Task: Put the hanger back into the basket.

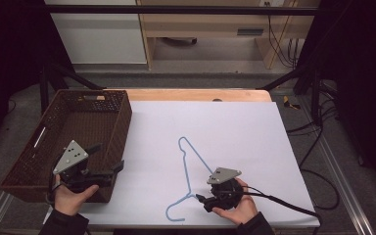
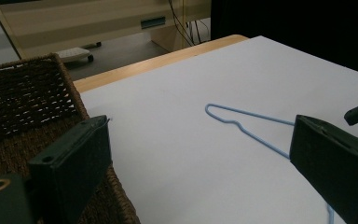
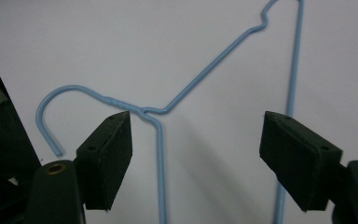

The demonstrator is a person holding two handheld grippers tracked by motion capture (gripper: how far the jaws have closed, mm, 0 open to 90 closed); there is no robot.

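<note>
A thin light-blue wire clothes hanger (image 1: 188,171) lies flat on the white sheet (image 1: 235,132) that covers the table, toward its near edge. Its long axis runs from the near side away across the table: the open hook curls at the near end and bends off to the left, while the narrow triangular body stretches away to a small rounded tip at the far end. The right gripper (image 3: 196,154) hangs low over the hanger's neck with its jaws apart, one pad just beside the twisted wire below the hook, two of the hanger's wires lying between the pads, nothing clamped. The left gripper (image 2: 200,168) is held over the near corner of the dark brown woven wicker basket (image 1: 112,127) at the table's left, jaws wide apart, gripping nothing. The part of the basket's inside that I can see has nothing in it.
</note>
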